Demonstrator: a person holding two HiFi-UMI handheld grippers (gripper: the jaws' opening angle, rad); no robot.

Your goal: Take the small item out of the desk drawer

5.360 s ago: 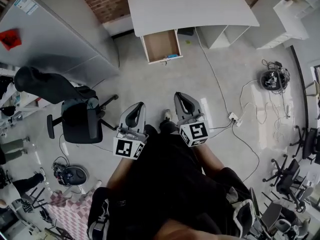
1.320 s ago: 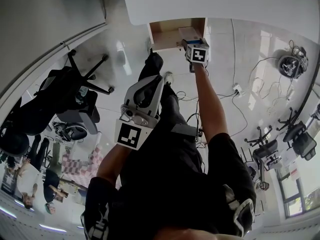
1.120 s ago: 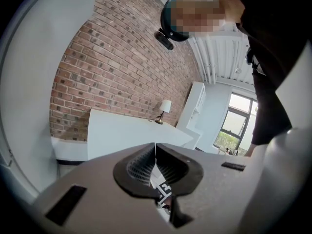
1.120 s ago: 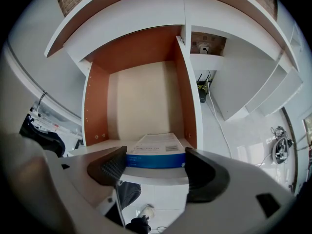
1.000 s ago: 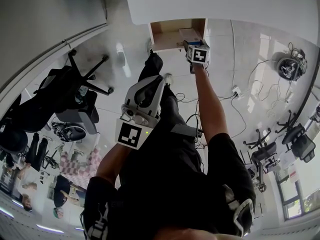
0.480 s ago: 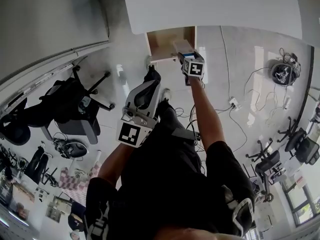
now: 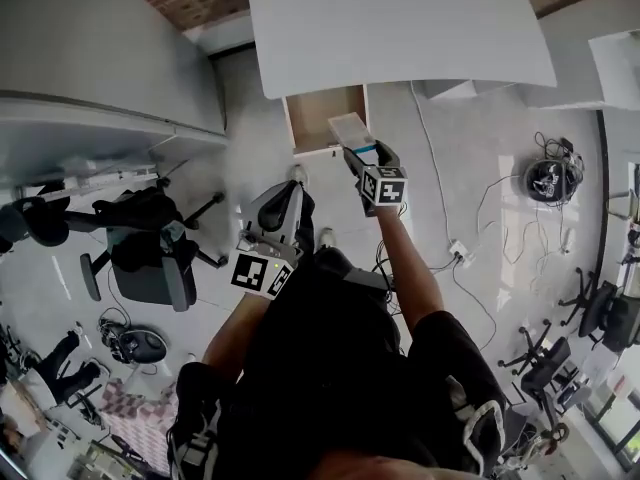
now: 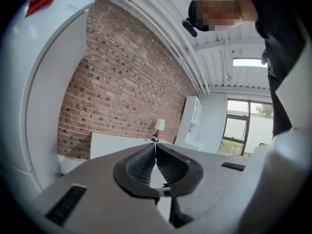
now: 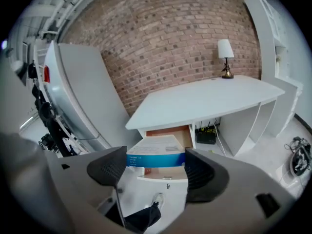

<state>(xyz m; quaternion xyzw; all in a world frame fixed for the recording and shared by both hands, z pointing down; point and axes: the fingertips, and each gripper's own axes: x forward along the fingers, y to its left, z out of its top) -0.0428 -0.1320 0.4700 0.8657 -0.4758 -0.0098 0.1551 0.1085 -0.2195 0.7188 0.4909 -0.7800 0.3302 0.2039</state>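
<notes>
— Right claw [image 7: 356,148] [image 9: 155,161] first: what was it doing?

— It was pinching a small white box [image 7: 349,128] [image 9: 156,150] with a blue band along one side, one jaw pressed on each end. The person's right arm was stretched out toward the desk [image 7: 400,28] [image 9: 209,99].

— And where was the box against the drawer?

— The drawer [image 7: 305,118] [image 9: 170,129] stood pulled out from under the white desk, its wooden inside showing. In the head view the box overlapped the drawer's front right corner. In the right gripper view it hung in front of the opening, above the white drawer front. It was up in the air, touching only the jaws. Whether it sat over the drawer or just outside it, I couldn't tell.

— The left claw?

— The left claw [image 7: 284,196] [image 8: 155,150] was close to the person's body, well apart from the drawer. Its jaws were pressed together at the tips with nothing between them.

— Anything else around?

— A small lamp [image 9: 224,57] [image 8: 158,127] stood at the desk's far edge, against a brick wall [image 9: 170,38] [image 8: 122,91]. A black office chair [image 7: 150,258] stood on the pale floor [image 7: 470,138] to the person's left, and a light shoe [image 9: 156,199] showed below the drawer front.
</notes>
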